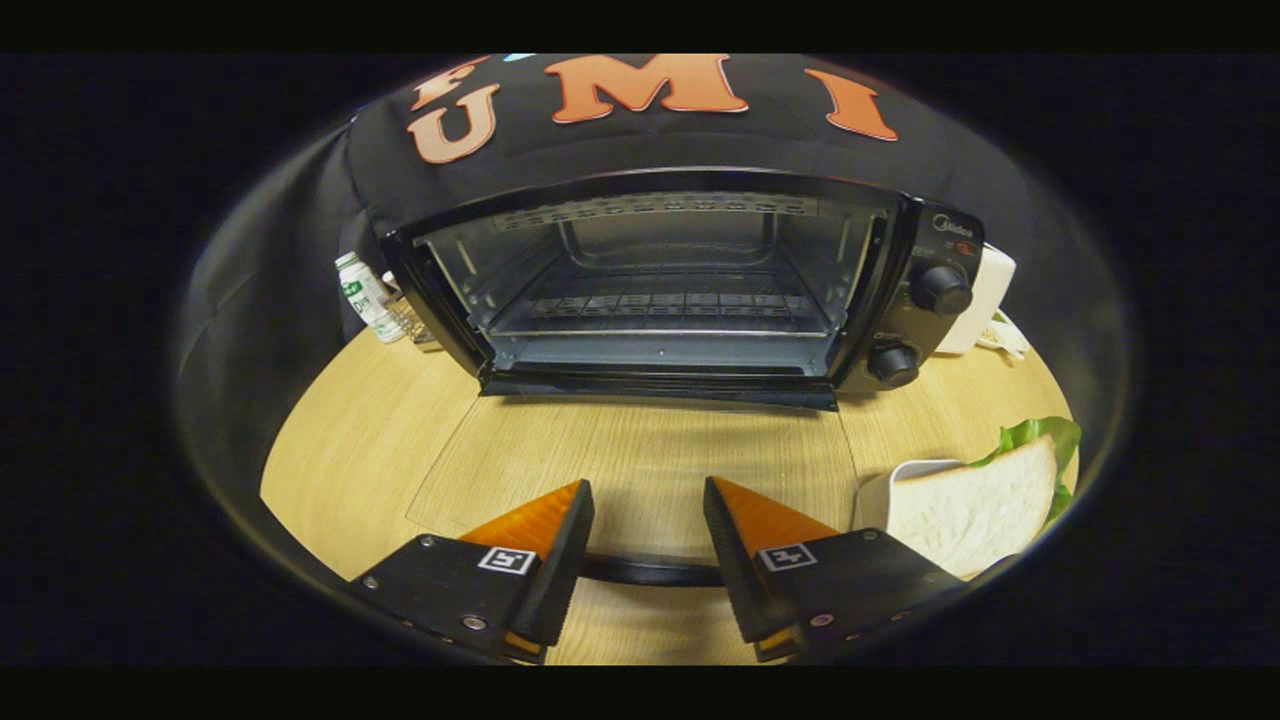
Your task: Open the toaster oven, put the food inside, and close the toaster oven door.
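The black toaster oven (905, 330) stands at the back of the wooden table with its cavity open and a wire rack (660, 305) inside. Its glass door (640, 460) is folded down flat toward me. The door's dark handle bar (650, 570) runs across between my two fingers, low near their bases. My gripper (648, 483) is open above the glass, and its fingers hold nothing. To the right of the fingers, a sandwich (975, 510) of white bread with green lettuce lies on a white plate (905, 472).
A small white bottle with a green label (365, 297) stands left of the oven by a wire object. A white box (985, 300) sits behind the oven's right side, next to its two knobs. Bare round tabletop (340, 450) lies left of the door.
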`<state>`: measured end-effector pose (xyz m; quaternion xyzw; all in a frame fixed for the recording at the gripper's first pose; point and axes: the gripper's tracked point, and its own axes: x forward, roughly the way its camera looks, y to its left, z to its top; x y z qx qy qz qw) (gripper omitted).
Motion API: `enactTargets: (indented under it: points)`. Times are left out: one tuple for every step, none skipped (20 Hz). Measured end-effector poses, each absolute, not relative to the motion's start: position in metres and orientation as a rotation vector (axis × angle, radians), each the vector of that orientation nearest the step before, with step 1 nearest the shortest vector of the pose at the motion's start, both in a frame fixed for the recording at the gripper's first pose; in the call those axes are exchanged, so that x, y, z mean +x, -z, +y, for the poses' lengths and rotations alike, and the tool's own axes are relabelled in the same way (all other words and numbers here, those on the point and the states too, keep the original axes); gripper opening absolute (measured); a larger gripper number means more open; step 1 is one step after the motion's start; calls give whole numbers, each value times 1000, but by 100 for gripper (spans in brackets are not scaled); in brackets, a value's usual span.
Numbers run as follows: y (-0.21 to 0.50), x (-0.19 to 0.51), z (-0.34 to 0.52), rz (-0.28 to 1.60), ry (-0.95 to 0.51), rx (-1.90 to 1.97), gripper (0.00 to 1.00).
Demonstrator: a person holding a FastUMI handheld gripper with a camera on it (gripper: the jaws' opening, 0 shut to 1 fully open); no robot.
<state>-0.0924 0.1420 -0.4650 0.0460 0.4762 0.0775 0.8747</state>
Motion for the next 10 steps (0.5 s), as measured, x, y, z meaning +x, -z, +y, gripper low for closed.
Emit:
enactTargets:
  points:
    - [465, -91, 143, 994, -170, 89, 67]
    - [464, -90, 144, 1008, -176, 94, 68]
    - [460, -89, 145, 1012, -179, 113, 69]
    - [453, -86, 145, 1000, -183, 132, 74]
    - [441, -82, 144, 968, -186, 142, 76]
    - [428, -75, 142, 923, -194, 142, 86]
    - [414, -70, 139, 882, -204, 132, 91]
    - [401, -65, 134, 851, -205, 114, 98]
    - [390, -63, 129, 823, -204, 101, 98]
    - [380, -59, 125, 800, -202, 98, 99]
